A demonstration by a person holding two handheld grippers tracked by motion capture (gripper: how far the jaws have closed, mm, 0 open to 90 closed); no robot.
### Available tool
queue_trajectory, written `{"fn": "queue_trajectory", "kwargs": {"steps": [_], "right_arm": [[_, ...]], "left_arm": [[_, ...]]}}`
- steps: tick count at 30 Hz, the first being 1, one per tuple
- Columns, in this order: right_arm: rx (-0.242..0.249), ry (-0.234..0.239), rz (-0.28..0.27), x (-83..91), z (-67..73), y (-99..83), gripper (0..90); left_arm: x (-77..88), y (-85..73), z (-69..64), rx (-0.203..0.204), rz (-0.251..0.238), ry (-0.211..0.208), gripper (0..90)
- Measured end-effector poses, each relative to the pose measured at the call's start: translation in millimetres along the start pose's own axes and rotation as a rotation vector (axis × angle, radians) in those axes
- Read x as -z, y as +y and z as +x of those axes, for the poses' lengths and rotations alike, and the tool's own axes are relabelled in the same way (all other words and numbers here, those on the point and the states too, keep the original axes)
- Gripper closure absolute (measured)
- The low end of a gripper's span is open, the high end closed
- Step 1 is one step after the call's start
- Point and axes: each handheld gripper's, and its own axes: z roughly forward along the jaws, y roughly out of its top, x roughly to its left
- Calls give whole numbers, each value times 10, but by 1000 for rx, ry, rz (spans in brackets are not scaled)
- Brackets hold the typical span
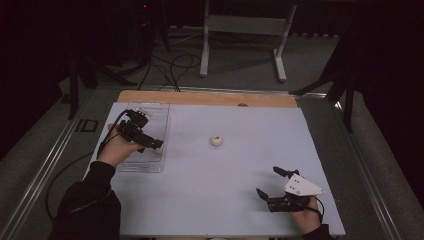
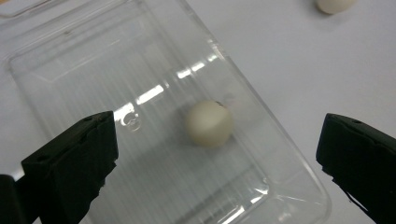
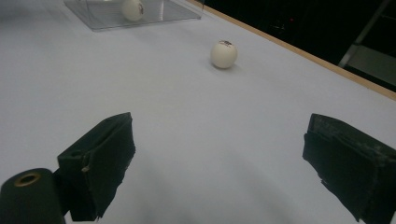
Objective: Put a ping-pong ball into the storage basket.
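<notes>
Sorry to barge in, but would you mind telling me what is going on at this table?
A person is working at the table with a gripper in each hand. The left gripper hangs open above a clear plastic tray, where one white ball lies loose between its jaws, touched by neither. A second white ball sits on the table outside the tray. The right gripper is open too, low near the table's front edge, holding nothing.

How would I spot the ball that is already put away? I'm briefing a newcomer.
Start at the pale table, then find the clear plastic tray at its left side. The white ball lies inside it under the left tool; the other ball sits alone mid-table.
</notes>
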Motion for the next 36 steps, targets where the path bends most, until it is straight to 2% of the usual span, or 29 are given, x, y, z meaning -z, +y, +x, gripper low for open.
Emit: {"fn": "queue_trajectory", "kwargs": {"steps": [7,14,15,31,34,36], "right_arm": [[0,0,1,1,5,2,89],[2,-1,-3,3,5,3,90],[1,-3,-2,4,5,4,89],[2,2,-5,3,5,4,90],[2,3,-6,3,6,5,90],[4,2,-6,3,6,5,89]], "left_arm": [[43,57,-62,-19,-7,-23,3],[58,110,-109,-21,-23,-38,3],[62,118,-119,-26,-25,-53,2],[123,262,-307,-76,-55,-105,3],[133,325,-377,-95,-63,-131,3],[134,347,-405,-101,-67,-134,3]]}}
